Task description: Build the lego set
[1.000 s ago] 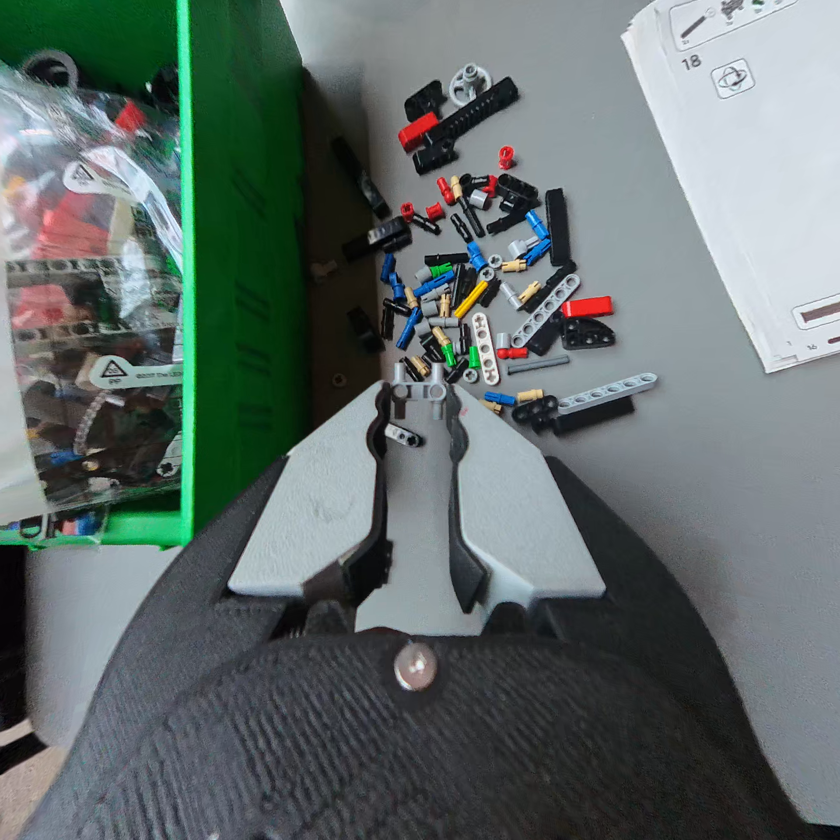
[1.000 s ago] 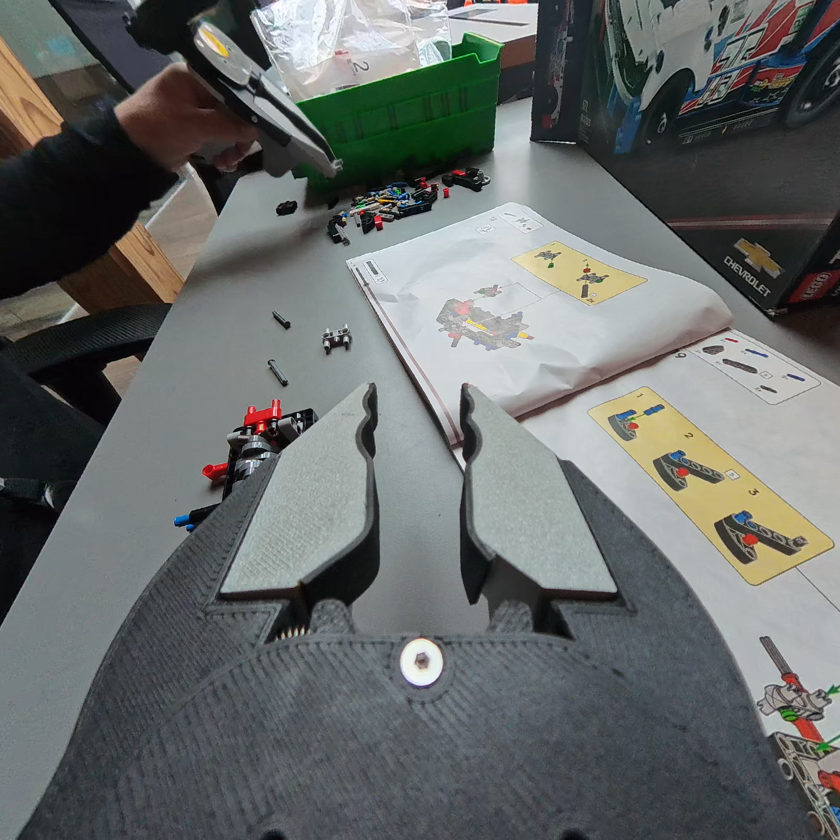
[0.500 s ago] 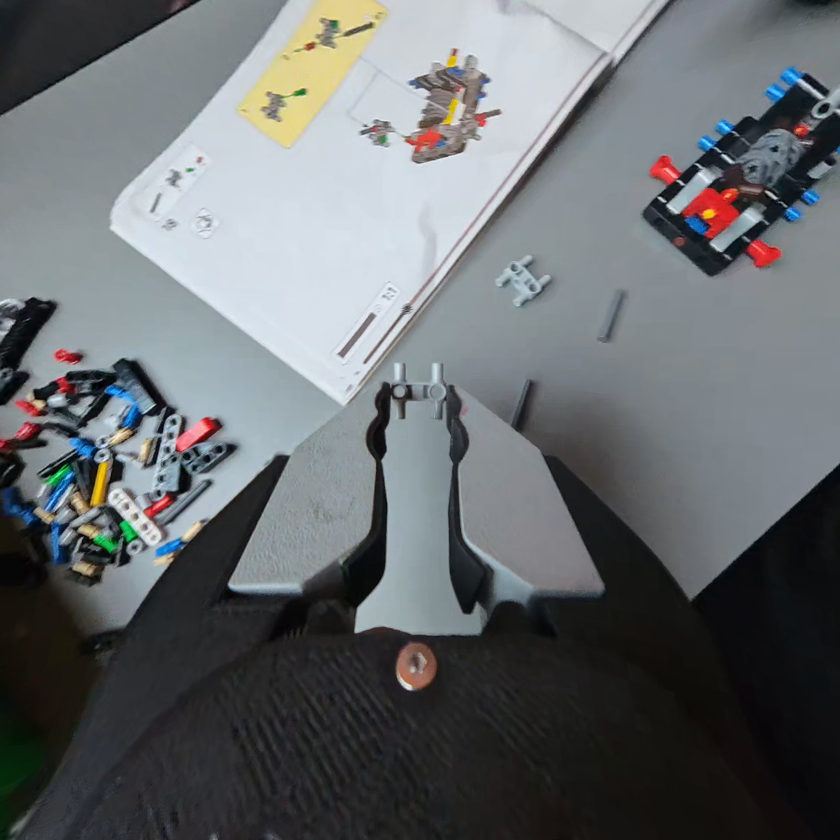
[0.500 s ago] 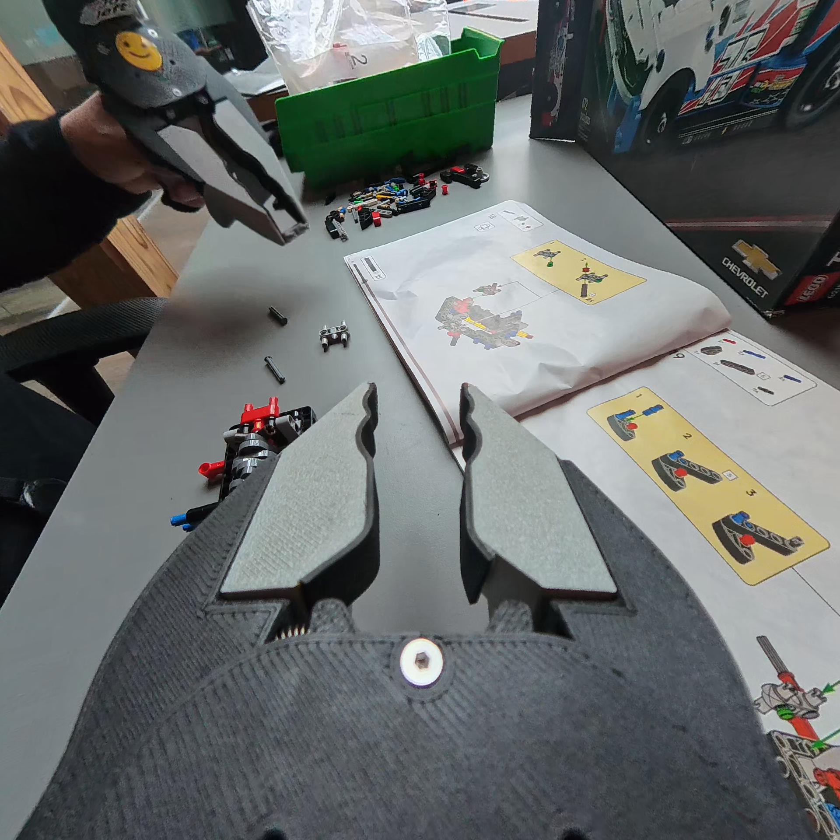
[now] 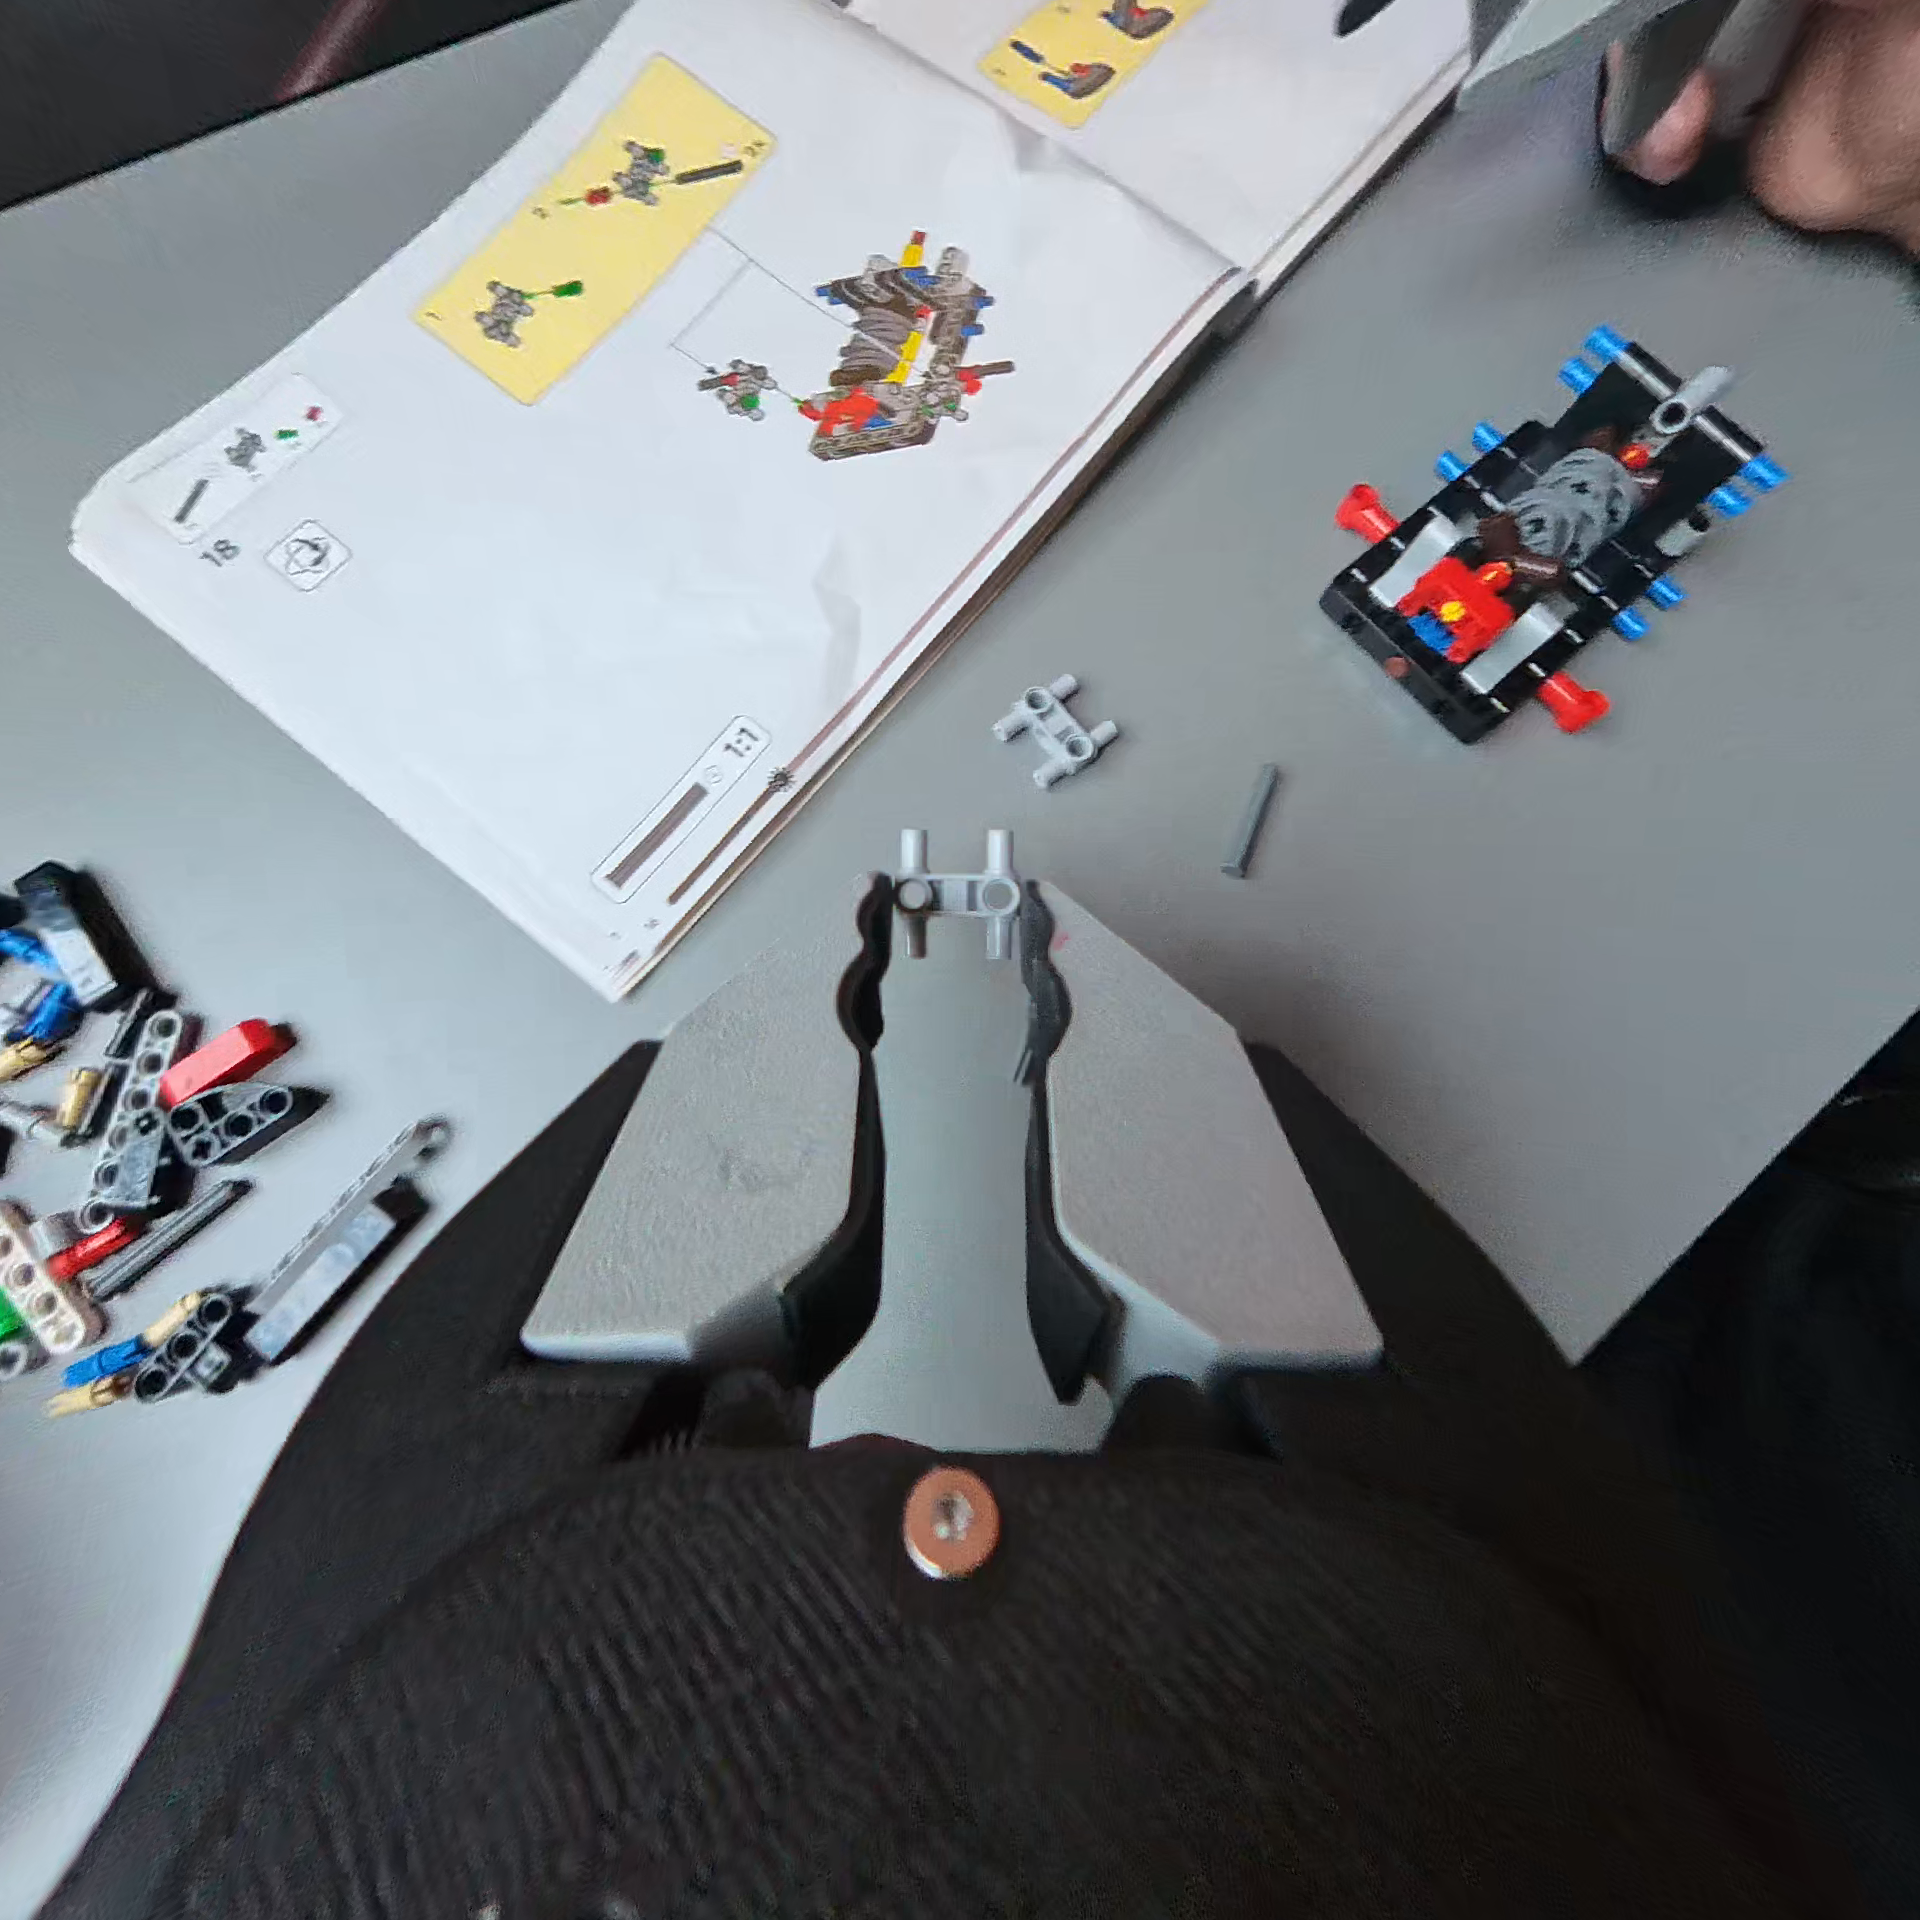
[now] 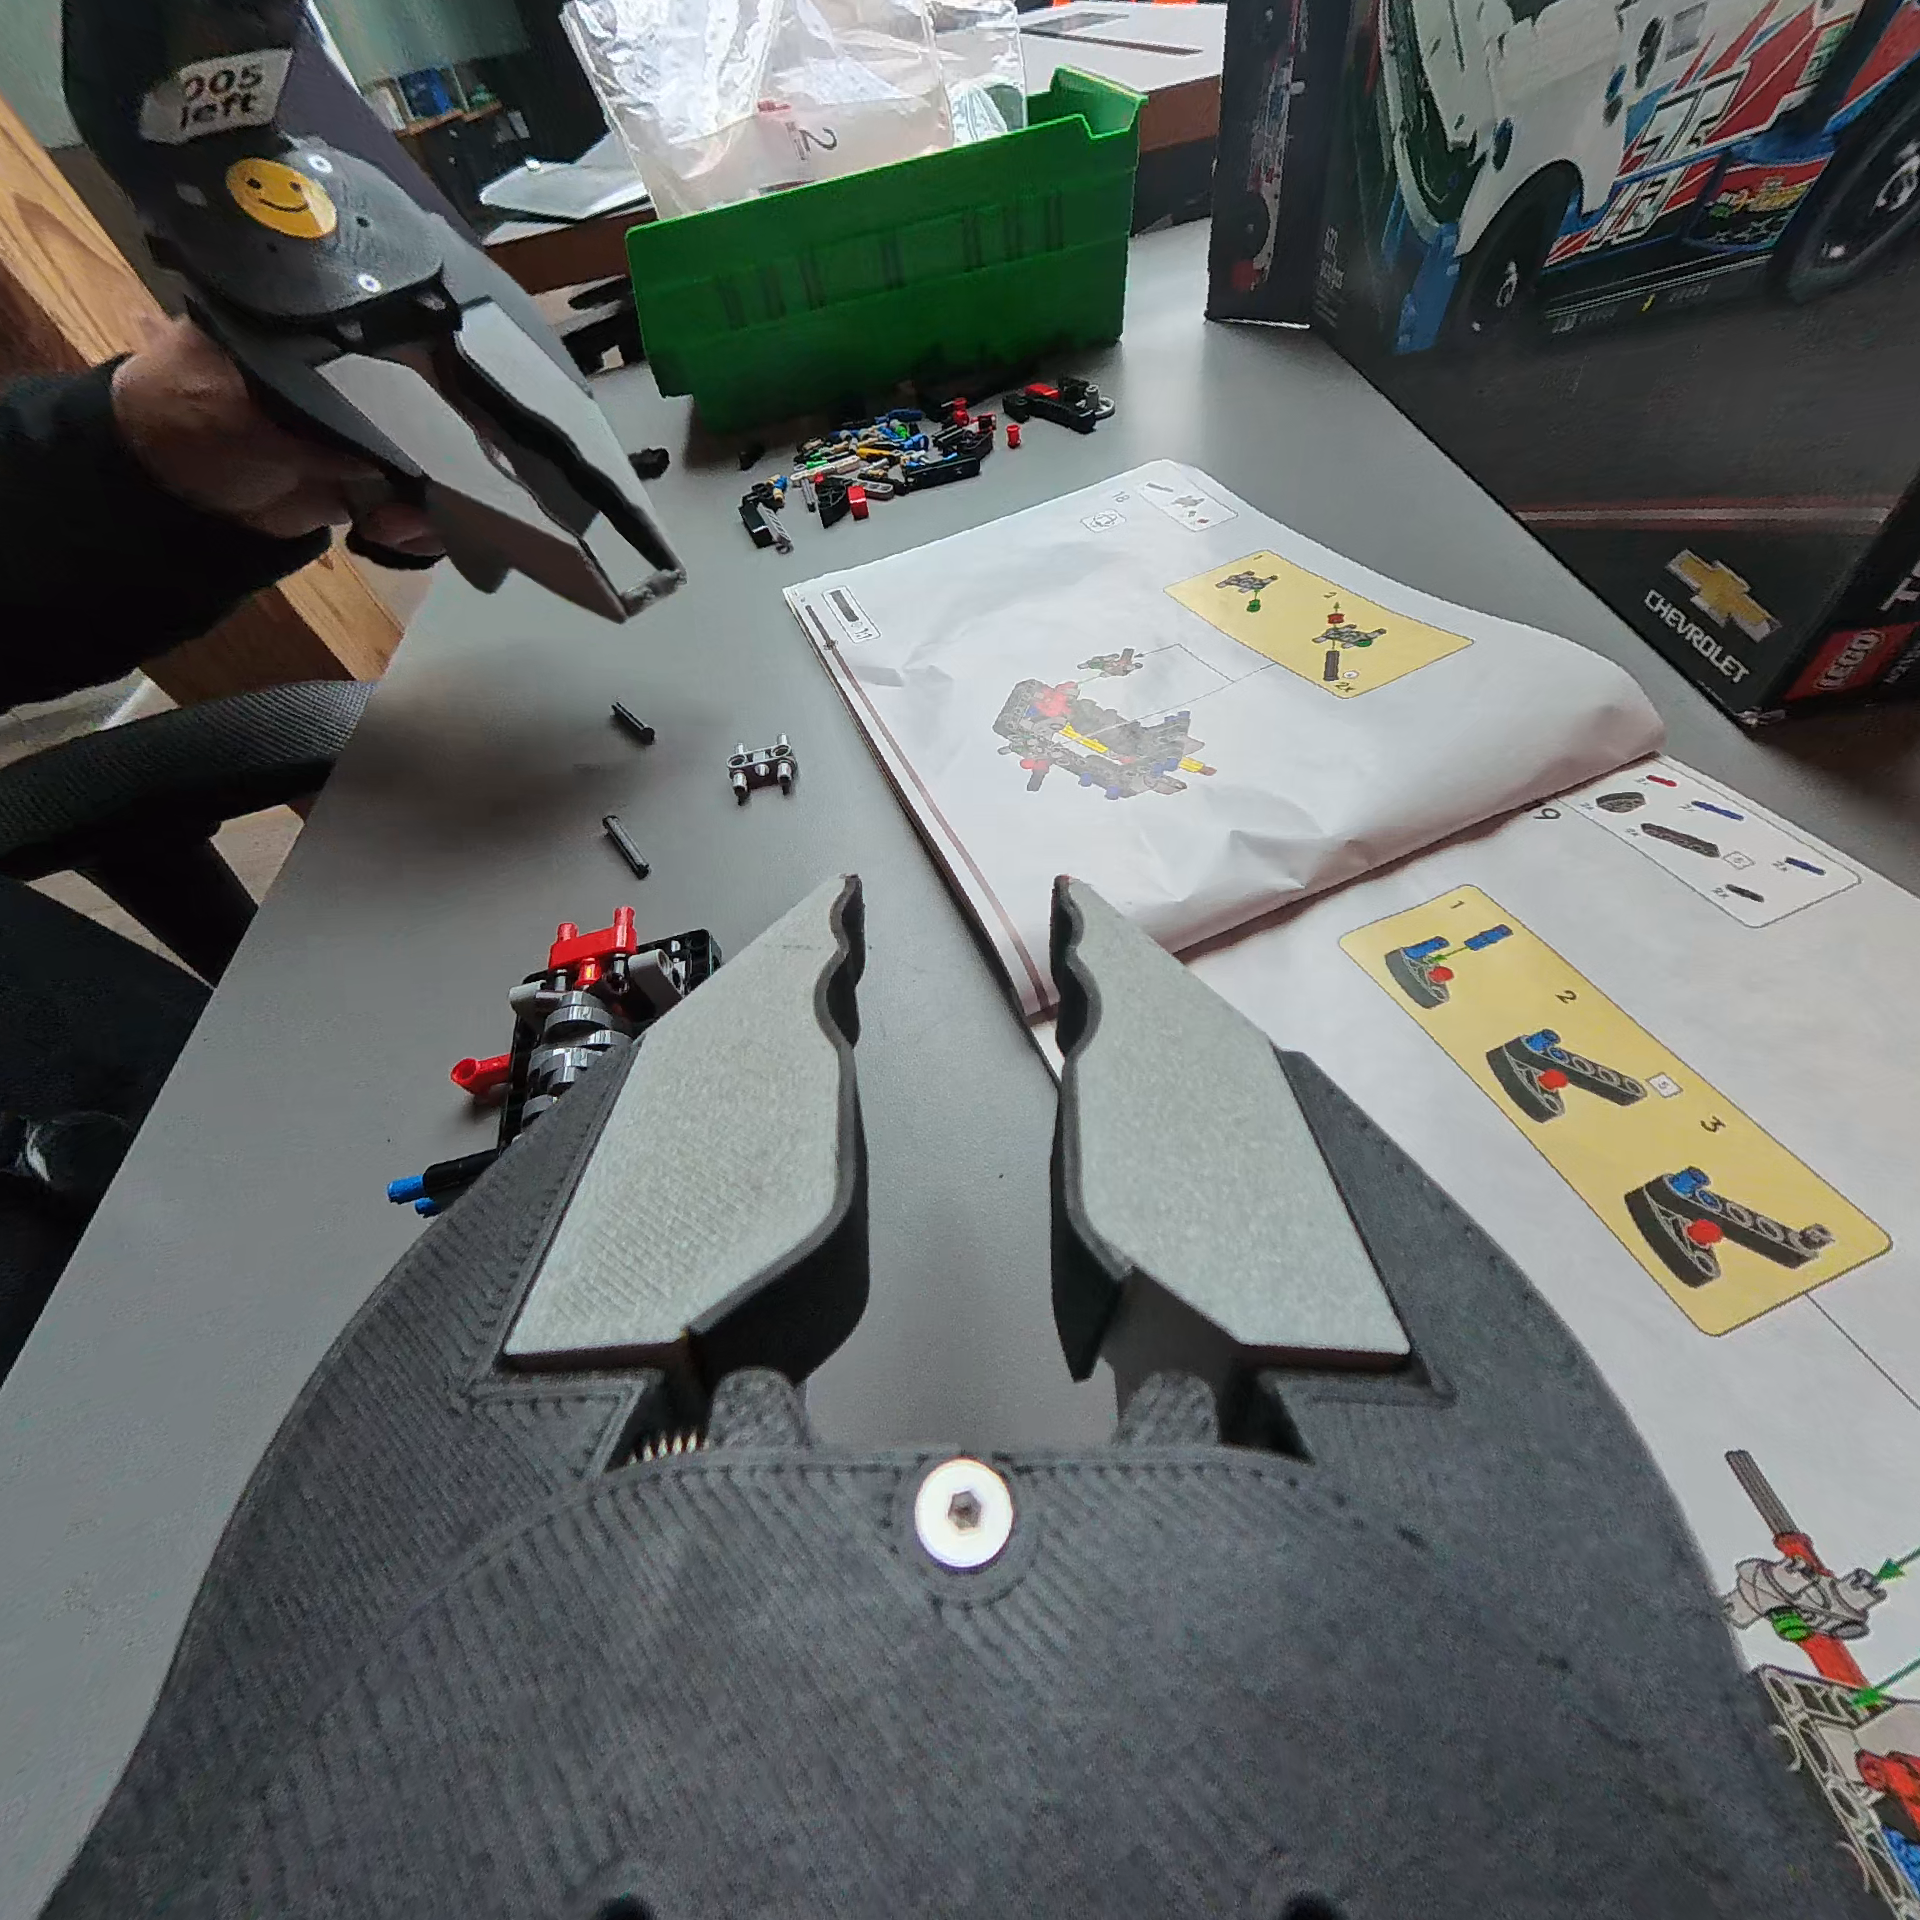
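My left gripper [image 5: 954,896] is shut on a small grey connector piece [image 5: 956,891] and holds it above the grey table, near the corner of the open instruction booklet [image 5: 582,499]. It also shows in the right wrist view [image 6: 652,592]. A matching grey connector [image 5: 1055,729] lies on the table ahead, with a dark axle pin [image 5: 1249,821] beside it. The partly built black, red and blue assembly [image 5: 1548,545] sits at the right. My right gripper [image 6: 954,914] is open and empty, low over the table beside the assembly [image 6: 582,1023].
A pile of loose pieces [image 5: 125,1174] lies at the left. A green bin [image 6: 883,270] with clear bags stands at the back. The set's box [image 6: 1621,260] stands at the right. Two dark pins [image 6: 625,844] lie near the table's edge. Left tips to right tips: about 20 centimetres. To the dark axle pin [image 5: 1249,821]: left tips about 8 centimetres, right tips about 15 centimetres. Seen from the right wrist view [image 6: 623,841] as well.
My left gripper has carried the grey connector from the loose pile by the green bin to the area near the booklet corner and the other connector. The right gripper has stayed put.
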Available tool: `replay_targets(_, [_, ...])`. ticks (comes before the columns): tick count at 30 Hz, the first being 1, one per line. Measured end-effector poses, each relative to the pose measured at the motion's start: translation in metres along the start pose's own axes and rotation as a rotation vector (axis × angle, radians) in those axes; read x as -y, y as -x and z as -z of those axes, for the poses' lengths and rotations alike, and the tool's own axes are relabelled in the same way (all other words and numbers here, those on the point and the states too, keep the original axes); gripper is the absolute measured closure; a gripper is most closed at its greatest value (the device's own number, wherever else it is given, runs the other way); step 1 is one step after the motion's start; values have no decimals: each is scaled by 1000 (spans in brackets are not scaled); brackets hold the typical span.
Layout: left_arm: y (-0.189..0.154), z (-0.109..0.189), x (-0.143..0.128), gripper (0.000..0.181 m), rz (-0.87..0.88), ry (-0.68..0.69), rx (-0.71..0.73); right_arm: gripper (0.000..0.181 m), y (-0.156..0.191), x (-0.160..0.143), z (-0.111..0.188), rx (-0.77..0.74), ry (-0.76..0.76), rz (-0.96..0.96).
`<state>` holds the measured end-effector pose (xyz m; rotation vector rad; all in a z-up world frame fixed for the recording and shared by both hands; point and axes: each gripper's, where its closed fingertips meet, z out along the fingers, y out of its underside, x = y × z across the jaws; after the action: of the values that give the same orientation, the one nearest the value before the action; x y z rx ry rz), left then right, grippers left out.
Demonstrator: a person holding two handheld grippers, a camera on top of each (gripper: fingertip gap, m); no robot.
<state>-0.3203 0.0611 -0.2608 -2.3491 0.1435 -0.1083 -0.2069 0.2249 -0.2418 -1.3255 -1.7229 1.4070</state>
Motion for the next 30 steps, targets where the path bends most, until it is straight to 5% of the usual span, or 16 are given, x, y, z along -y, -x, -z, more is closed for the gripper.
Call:
replay_targets(4, [-7, 9, 2, 160, 17, 7, -102, 149, 0, -1, -1, 3, 5, -6])
replay_targets(10, [-8, -17, -17, 160, -75, 139, -90, 149, -1, 0, 0, -8, 2, -1])
replay_targets(14, [-8, -25, -33, 140, -98, 219, -103, 149, -1, 0, 1, -7, -5, -7])
replay_targets(25, [48, 17, 9, 140, -77, 51, 34, 149, -1, -1, 0, -8, 4, -3])
replay_targets(30, [24, 5, 1, 139, -52, 78, -89, 149, -2, 0, 1, -12, -4, -5])
